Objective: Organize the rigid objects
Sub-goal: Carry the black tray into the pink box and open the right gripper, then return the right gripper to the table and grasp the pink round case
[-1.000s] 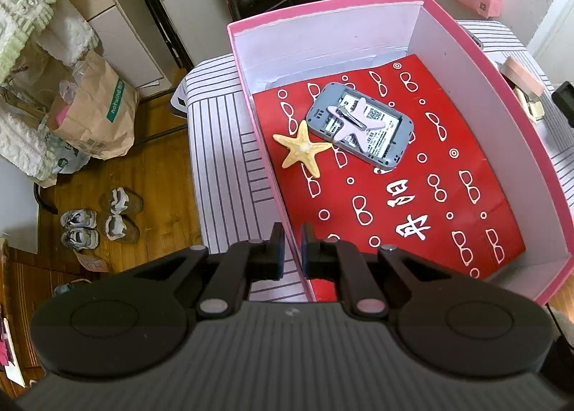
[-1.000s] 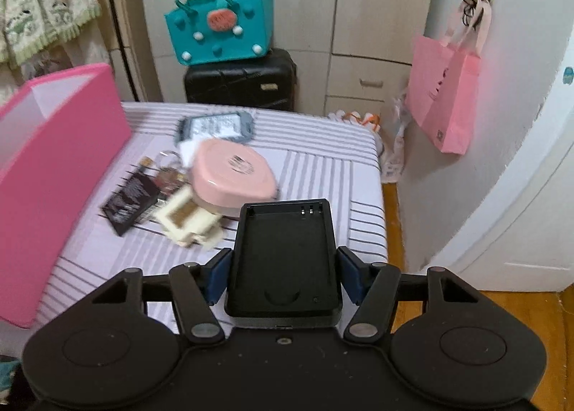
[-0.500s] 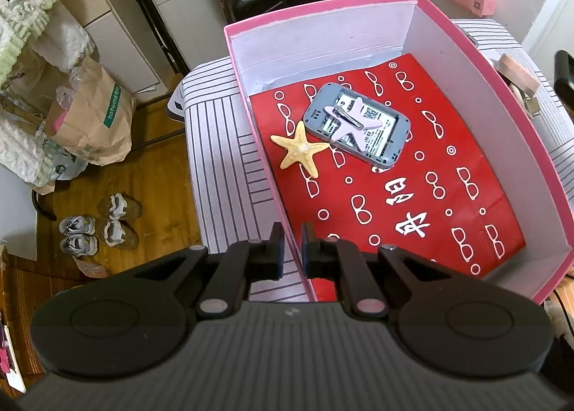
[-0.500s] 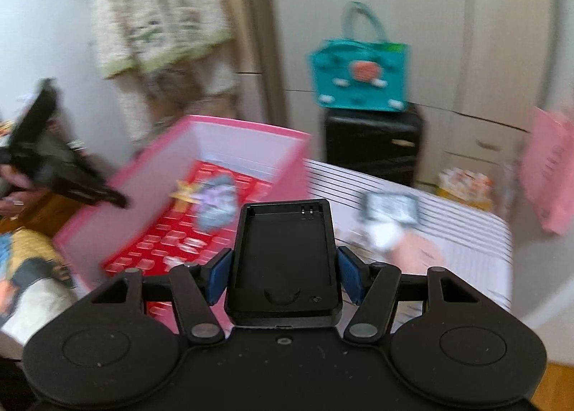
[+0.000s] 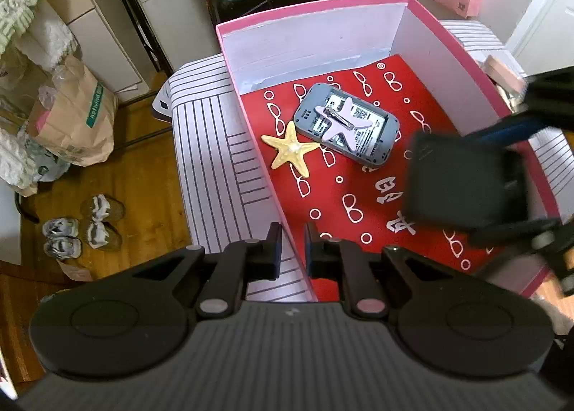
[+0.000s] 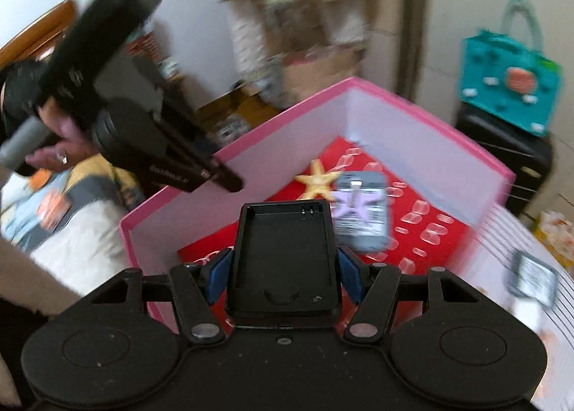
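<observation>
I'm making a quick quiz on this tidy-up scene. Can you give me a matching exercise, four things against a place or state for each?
Things:
1. yellow starfish
2. lilac starfish
3. black tray
4. pink box

Places or states:
A. held in the right tongs
B. lying on the grey device
C. wall pinched by the left tongs
D. on the red liner, beside the grey device

Pairs: 1-D, 2-B, 3-A, 4-C

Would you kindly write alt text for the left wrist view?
The left gripper pinches the near wall of a pink box lined in red. Inside lie a yellow starfish and a grey device with a lilac starfish on it. The right gripper carries a black tray over the box.
</observation>
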Available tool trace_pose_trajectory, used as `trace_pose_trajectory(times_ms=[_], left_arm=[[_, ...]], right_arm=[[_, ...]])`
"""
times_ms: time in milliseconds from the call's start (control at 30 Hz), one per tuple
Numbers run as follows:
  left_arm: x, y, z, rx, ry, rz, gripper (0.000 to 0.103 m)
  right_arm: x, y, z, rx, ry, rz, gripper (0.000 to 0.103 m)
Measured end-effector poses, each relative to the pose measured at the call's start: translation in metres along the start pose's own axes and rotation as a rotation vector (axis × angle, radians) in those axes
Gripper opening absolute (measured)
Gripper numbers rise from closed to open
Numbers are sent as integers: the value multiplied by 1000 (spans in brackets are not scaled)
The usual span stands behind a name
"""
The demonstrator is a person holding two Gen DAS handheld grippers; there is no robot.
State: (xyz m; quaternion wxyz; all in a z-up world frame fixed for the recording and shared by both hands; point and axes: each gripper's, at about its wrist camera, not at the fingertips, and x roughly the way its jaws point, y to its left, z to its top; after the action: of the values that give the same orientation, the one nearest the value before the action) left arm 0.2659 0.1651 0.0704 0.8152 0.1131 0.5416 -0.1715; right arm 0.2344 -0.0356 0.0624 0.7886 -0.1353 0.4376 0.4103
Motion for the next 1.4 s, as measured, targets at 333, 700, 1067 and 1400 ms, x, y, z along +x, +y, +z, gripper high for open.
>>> trace_pose_trajectory(times_ms=[333, 700, 1067, 1400], left_arm=[[0, 2, -3, -5, -16, -10, 12], [-1, 5, -4, -20, -31, -24, 12], [-1, 5, -5, -32, -37, -24, 12], [-5, 3, -13, -46, -68, -15, 12]], right_arm=[[69, 13, 32, -214, 195, 29, 67], [85, 19, 34, -337, 209, -65, 69], [-54, -2, -1, -128, -51, -177, 73], [-113, -62, -96, 247, -177, -313, 73]])
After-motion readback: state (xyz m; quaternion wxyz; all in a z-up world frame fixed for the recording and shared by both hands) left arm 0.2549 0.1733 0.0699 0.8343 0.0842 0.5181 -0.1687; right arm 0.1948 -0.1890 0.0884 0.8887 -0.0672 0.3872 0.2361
